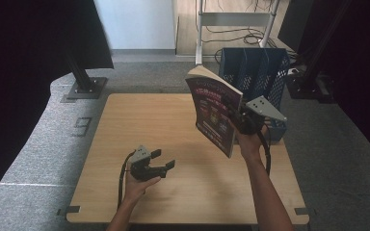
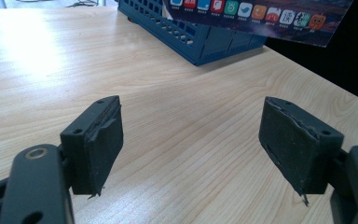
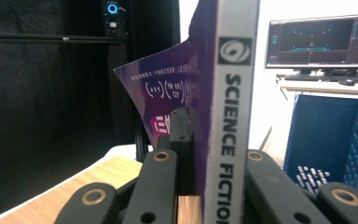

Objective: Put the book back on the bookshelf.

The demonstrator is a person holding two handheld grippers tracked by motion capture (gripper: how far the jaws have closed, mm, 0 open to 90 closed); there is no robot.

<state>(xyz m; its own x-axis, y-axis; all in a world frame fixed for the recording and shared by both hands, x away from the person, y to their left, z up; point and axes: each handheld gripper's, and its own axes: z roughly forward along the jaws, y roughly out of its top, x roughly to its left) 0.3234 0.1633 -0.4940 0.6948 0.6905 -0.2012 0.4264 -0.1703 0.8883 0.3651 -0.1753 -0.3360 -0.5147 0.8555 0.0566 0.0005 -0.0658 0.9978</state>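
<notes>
A thick purple paperback book (image 1: pixel 215 113) hangs in the air over the right half of the table, tilted, with my right gripper (image 1: pixel 238 118) shut on it near its spine. In the right gripper view the book's grey spine (image 3: pixel 230 116) reads "SCIENCE FICTION" and stands upright between the two black jaws, the purple cover (image 3: pixel 168 98) bending off to the left. My left gripper (image 1: pixel 164 160) rests low over the table's front left, open, nothing between its pads (image 2: pixel 100 140). A blue slotted file rack (image 1: pixel 255 72) stands at the table's far right corner, just behind the book.
The wooden table (image 1: pixel 149 125) has bare wood between the two grippers. The rack's blue mesh wall (image 2: pixel 186 37) lies ahead of the left gripper, the book's lower edge (image 2: pixel 261 14) above it. Black curtains, a stand base (image 1: pixel 84 86) and floor cables surround the table; monitors (image 3: pixel 317 42) sit beyond.
</notes>
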